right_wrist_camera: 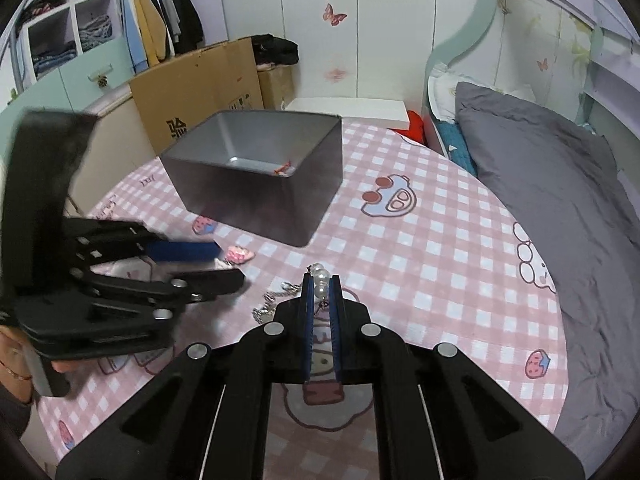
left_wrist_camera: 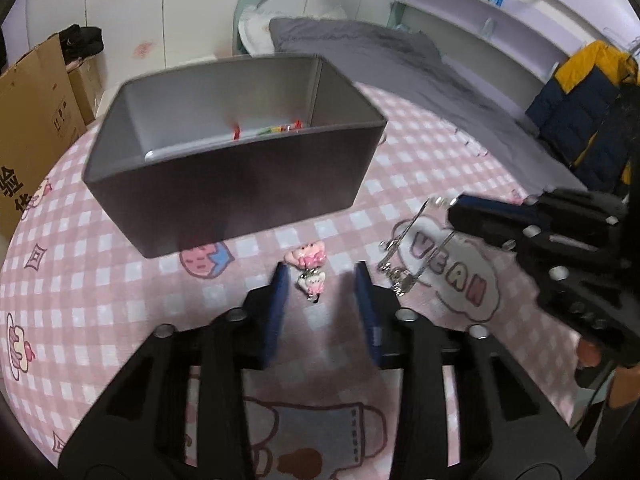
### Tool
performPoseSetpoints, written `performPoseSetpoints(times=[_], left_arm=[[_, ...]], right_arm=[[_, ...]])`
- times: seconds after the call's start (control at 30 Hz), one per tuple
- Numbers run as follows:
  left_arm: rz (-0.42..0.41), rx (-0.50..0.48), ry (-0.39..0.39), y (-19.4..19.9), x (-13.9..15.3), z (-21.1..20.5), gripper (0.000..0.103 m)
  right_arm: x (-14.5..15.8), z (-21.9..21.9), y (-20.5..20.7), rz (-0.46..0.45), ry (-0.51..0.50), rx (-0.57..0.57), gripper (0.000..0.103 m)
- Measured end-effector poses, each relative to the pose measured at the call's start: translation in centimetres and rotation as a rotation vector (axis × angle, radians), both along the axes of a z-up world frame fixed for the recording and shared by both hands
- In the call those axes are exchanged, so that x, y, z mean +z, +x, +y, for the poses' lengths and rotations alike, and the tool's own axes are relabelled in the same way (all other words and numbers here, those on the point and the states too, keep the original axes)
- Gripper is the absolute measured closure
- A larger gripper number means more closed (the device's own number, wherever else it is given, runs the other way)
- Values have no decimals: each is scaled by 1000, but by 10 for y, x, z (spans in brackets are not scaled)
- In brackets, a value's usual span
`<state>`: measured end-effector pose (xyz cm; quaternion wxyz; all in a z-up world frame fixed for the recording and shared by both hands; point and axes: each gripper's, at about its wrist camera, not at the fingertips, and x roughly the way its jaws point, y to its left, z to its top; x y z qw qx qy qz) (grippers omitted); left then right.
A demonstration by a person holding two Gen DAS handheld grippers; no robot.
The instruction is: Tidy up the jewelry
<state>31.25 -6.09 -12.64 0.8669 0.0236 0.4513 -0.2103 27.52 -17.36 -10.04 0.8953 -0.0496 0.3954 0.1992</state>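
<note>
My right gripper (right_wrist_camera: 322,280) is pinched on a pearl chain (right_wrist_camera: 320,278), and its loose end hangs to the cloth (right_wrist_camera: 440,240). My left gripper (left_wrist_camera: 320,276) is wide open, low over a pink charm (left_wrist_camera: 310,266) that lies between its fingers. The box (left_wrist_camera: 224,184) sits just behind. A few bright bits are already inside it. I think these two pieces still need to go in.

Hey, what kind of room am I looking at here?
Most likely a child's bedroom: a bed with a grey duvet, an open wardrobe of hanging clothes, and butterfly stickers on the wall. The work surface wears a pink checked cartoon cloth.
</note>
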Motion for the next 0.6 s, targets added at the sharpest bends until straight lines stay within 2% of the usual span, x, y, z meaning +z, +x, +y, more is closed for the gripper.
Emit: performPoseSetpoints(times=[0.03, 0.07, 0.2, 0.3, 0.6], left_arm=[[-4, 1, 13, 0, -1, 0, 85], [-2, 3, 15, 0, -2, 1, 89], [21, -3, -39, 1, 1, 11, 90], [24, -23, -110, -3, 12, 18, 90], [-41, -54, -207, -23, 56, 39, 90]], right_arm=[[2, 0, 0, -7, 4, -2, 97], [4, 0, 0, -8, 9, -1, 97], [14, -1, -2, -24, 34, 2, 97], [25, -1, -5, -42, 52, 4, 97], [61, 6, -14, -111, 85, 8, 97]])
